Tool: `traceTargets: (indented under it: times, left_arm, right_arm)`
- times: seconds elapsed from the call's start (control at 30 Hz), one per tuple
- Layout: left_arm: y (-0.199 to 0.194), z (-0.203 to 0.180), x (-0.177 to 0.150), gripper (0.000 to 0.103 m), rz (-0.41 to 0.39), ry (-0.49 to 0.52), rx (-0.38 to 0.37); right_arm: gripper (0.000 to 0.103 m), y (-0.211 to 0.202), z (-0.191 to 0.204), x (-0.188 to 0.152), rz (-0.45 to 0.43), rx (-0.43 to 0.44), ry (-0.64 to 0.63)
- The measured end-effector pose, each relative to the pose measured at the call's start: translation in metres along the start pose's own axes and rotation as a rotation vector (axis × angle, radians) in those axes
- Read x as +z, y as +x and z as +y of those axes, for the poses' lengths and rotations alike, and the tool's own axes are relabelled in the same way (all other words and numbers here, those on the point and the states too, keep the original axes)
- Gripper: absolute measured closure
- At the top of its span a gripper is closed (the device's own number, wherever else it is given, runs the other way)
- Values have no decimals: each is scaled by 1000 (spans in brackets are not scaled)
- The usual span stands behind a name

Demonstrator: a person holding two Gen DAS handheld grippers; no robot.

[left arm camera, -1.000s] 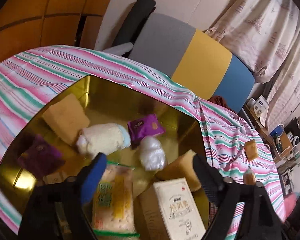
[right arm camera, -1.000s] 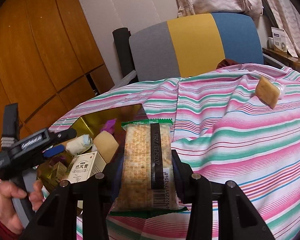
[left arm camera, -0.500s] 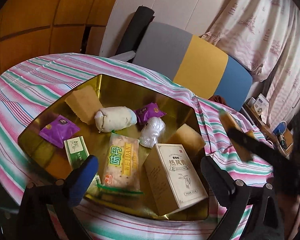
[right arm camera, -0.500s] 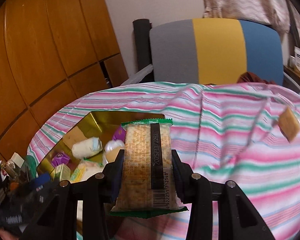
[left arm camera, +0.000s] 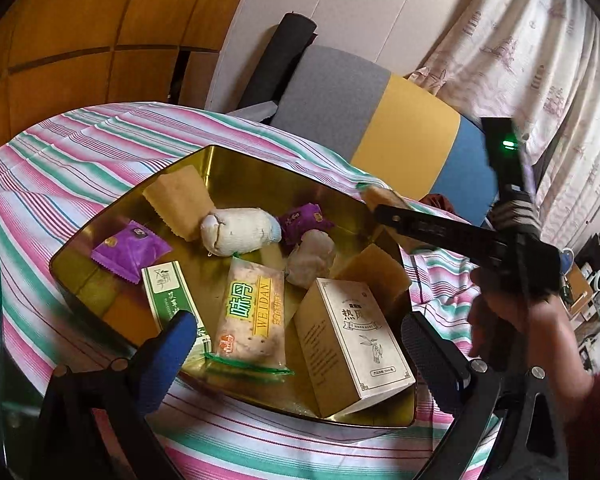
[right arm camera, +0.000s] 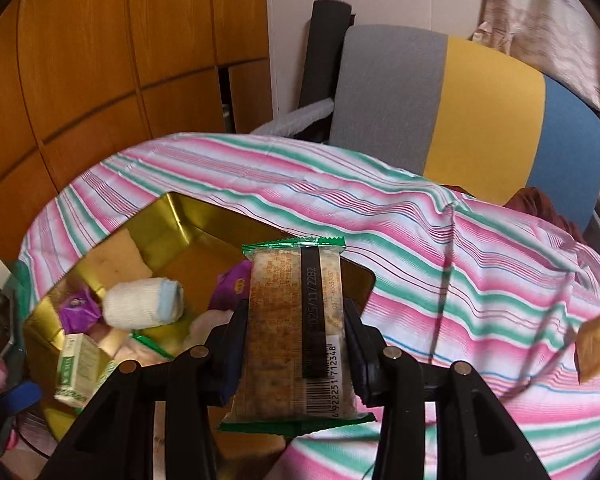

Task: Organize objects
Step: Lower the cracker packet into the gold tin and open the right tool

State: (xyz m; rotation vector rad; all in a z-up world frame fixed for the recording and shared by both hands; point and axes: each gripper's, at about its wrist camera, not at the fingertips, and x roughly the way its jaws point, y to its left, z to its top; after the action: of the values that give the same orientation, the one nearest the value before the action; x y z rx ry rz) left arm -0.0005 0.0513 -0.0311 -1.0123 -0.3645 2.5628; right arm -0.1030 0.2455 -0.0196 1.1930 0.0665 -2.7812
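Cracker packet (right arm camera: 296, 332), long axis along 12–6, sits clamped in right gripper (right arm camera: 296, 344) jaws above gold tray (right arm camera: 172, 216) rim, tray interior at 9–10 o'clock; left gripper (left arm camera: 296, 344) jaws released.

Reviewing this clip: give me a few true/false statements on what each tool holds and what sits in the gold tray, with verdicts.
1. The right tool grips a cracker packet. True.
2. The left tool holds the cream box. False: it is open and holds nothing; the box stands in the gold tray.
3. A white roll lies in the tray. True.
4. The tray sits on bare wood. False: it sits on a striped cloth.
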Motion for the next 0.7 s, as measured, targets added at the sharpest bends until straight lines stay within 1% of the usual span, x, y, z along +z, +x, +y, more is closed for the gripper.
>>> traceTargets:
  times: [0.17, 0.33, 0.47, 0.57, 0.7]
  left_arm:
    - [0, 3, 1, 0, 2, -9, 9]
    - [1, 4, 0, 0, 10, -19, 13]
    - [1, 4, -1, 0, 11, -24, 12]
    - [0, 2, -2, 0, 5, -20, 14]
    - [0, 0, -4, 0, 7, -24, 12]
  right_arm:
    - [60, 23, 4, 11, 51, -14, -42]
    - [58, 33, 6, 12, 66, -55, -31]
    - [57, 23, 3, 9, 33, -41, 8]
    - [56, 8, -1, 4, 0, -13, 33]
    - [56, 3, 0, 2, 7, 9, 27]
